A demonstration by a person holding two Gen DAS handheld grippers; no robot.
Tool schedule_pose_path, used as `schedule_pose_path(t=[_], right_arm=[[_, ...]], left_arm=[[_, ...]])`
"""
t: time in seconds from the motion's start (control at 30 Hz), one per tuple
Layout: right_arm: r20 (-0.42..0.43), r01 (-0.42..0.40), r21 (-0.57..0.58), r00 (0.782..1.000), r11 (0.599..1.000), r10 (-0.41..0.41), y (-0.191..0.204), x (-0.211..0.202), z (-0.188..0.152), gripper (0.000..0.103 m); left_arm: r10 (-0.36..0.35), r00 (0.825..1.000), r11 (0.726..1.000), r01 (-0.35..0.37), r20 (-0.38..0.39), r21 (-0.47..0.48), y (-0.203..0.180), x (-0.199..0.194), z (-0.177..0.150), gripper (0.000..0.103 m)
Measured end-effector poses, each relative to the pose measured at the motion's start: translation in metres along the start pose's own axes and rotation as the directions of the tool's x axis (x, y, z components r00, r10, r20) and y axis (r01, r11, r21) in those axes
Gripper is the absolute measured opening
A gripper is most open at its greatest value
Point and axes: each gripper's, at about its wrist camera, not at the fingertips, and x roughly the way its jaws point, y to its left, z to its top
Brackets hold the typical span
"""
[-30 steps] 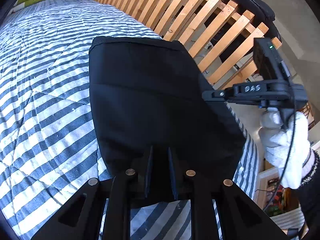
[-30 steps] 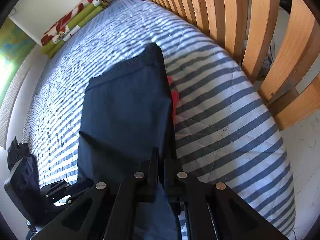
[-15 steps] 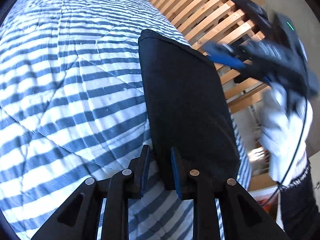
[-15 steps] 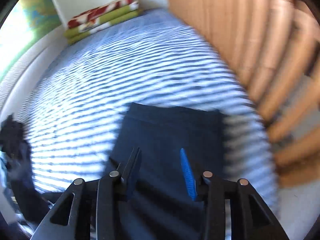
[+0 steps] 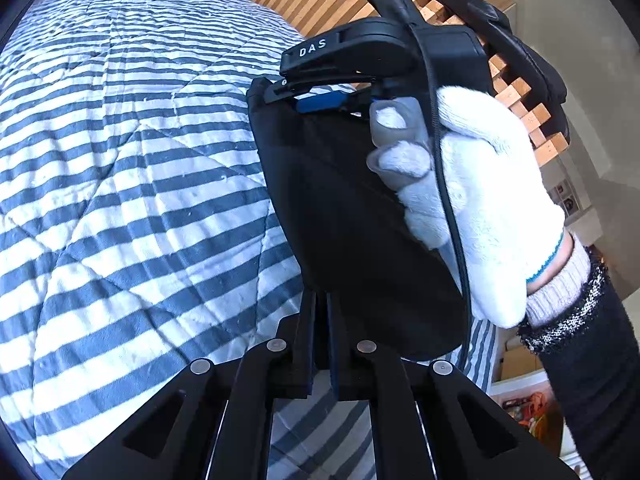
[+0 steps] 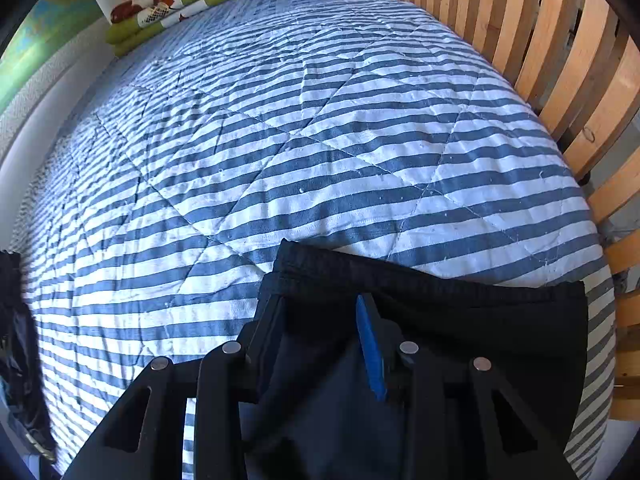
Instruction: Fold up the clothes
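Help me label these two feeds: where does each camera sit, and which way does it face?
Left wrist: on the left gripper, looking down along its shut fingers, pinching the dark garment; the gloved right hand and right gripper show.
Right wrist: on the right gripper, looking steeply down at the garment's waistband, jaws apart; no hand shows.
Shared: garment, striped quilt, wooden slats.

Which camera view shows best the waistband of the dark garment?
The right wrist view shows it best: the waistband runs across the frame, lying flat on the striped quilt, just ahead of the right claw. In the left wrist view the dark garment is mostly hidden behind the gloved hand; no waistband detail is readable.
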Motion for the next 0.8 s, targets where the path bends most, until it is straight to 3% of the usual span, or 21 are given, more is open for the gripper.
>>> schedule_pose_path(t=[0.17,0.23,0.3,0.33,0.4,0.47,0.57,0.6,0.63,0.7,0.8], right_arm=[[-0.017,-0.012,0.014,1.000,1.000,0.012,-0.005,0.004,0.005,0.033],[-0.020,-0.012,0.018,1.000,1.000,0.013,-0.006,0.005,0.006,0.033],[-0.018,0.003,0.012,1.000,1.000,-0.003,-0.004,0.005,0.007,0.033],[-0.026,0.007,0.008,1.000,1.000,-0.006,-0.003,0.004,0.008,0.034],[-0.025,-0.010,0.025,1.000,1.000,0.011,-0.003,-0.004,0.008,0.035],[0.006,-0.061,0.037,0.998,0.997,0.061,-0.006,-0.022,0.008,0.035],[0.024,-0.087,-0.004,0.996,0.996,0.087,-0.003,-0.037,0.009,0.035],[0.013,-0.098,0.000,0.995,0.995,0.098,-0.003,-0.036,0.010,0.035],[0.002,-0.117,0.011,0.993,0.993,0.117,-0.003,-0.032,0.011,0.035],[-0.016,-0.126,0.016,0.992,0.992,0.126,0.001,-0.023,0.011,0.035],[-0.036,-0.092,-0.004,0.995,0.996,0.092,0.010,-0.007,0.005,0.035]], left_arm=[[0.014,1.000,1.000,-0.014,-0.014,0.018,-0.004,-0.012,-0.012,0.001],[0.010,0.999,0.999,-0.008,-0.037,0.042,-0.010,-0.016,-0.018,0.000],[-0.026,0.993,0.998,0.032,-0.112,0.051,-0.014,-0.010,-0.030,0.000],[0.000,0.993,0.998,0.008,-0.114,0.065,-0.017,-0.008,-0.035,0.000],[0.002,0.998,0.998,0.002,-0.069,0.055,-0.017,-0.016,-0.034,0.000],[-0.009,1.000,1.000,0.009,-0.014,-0.019,-0.008,-0.029,-0.026,0.000],[0.009,1.000,0.998,-0.008,0.016,-0.058,0.001,-0.027,-0.016,0.027],[0.001,1.000,0.998,0.000,0.012,-0.069,0.003,-0.022,-0.013,0.028],[-0.010,1.000,0.997,0.010,-0.001,-0.071,0.003,-0.015,-0.011,0.028],[-0.018,1.000,0.997,0.016,-0.020,-0.070,0.007,-0.006,-0.011,0.014],[-0.032,0.999,0.998,0.032,0.010,-0.054,0.003,-0.009,-0.012,0.008]])
